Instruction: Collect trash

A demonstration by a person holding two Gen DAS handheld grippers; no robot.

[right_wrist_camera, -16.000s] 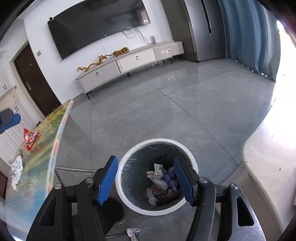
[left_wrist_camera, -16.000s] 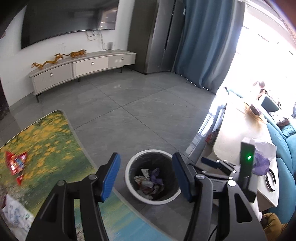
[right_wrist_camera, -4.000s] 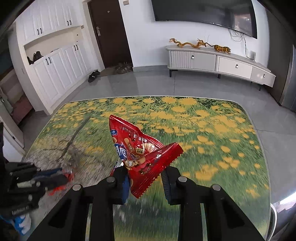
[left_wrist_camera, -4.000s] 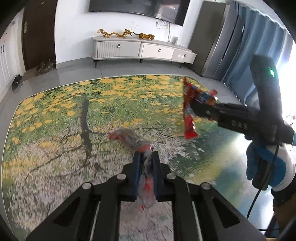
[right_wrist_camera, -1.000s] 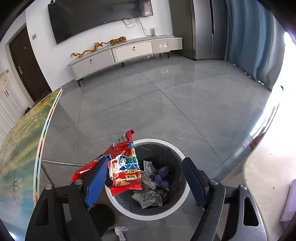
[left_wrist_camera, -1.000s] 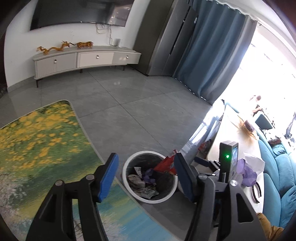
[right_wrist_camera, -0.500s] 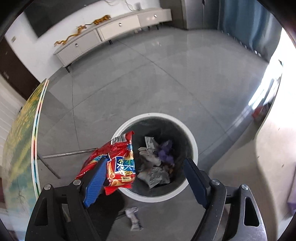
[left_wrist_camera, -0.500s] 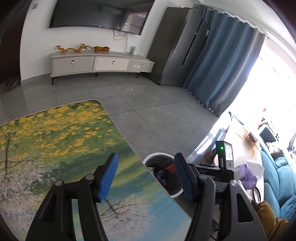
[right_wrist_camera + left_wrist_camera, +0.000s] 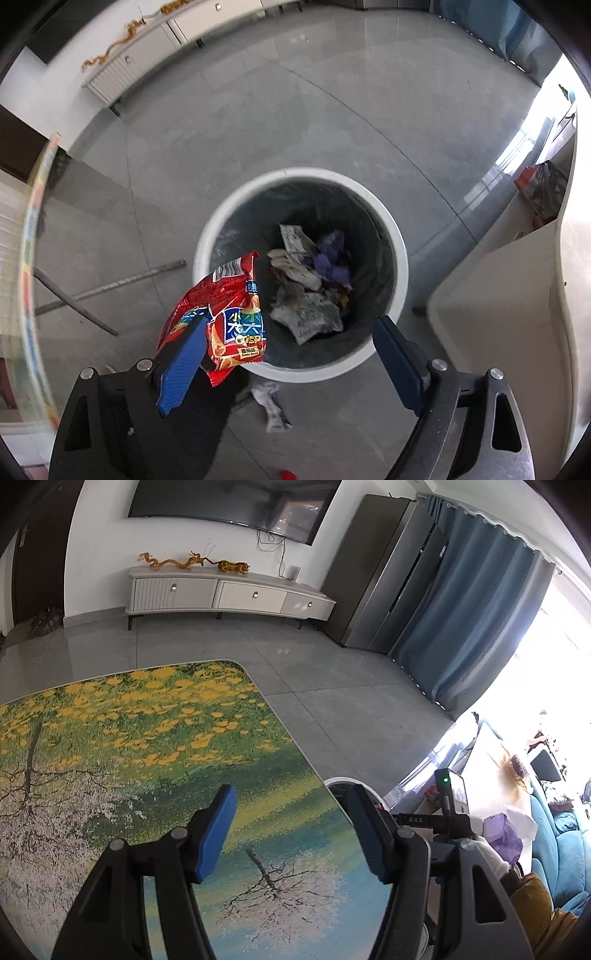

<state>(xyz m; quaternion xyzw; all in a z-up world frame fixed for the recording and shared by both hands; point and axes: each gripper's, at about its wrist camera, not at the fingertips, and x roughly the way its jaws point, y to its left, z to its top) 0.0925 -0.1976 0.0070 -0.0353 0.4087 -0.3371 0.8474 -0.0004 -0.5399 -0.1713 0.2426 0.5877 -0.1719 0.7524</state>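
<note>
Nearly done, judging by the right wrist view. Right claw [image 9: 288, 358] hangs over the white trash bin [image 9: 400, 266], blue pads spread wide apart, clamped on nothing. Red snack bag [image 9: 225, 314] clings to the left pad, mostly over the rim on the near-left side, not yet down inside. Crumpled wrappers [image 9: 306, 291] already lie at the bottom of the bin. One scrap of paper [image 9: 271, 400] lies on the floor just beside the bin, and something small and red at the bottom edge of the view is too cut off to identify. Left claw [image 9: 291, 830] hovers over the flower-printed tabletop [image 9: 129, 738], pads apart and holding nothing. No trash visible on the part of the tabletop in view. Left to do, most likely: shake the bag free into the bin, then pick up the floor scrap.
</note>
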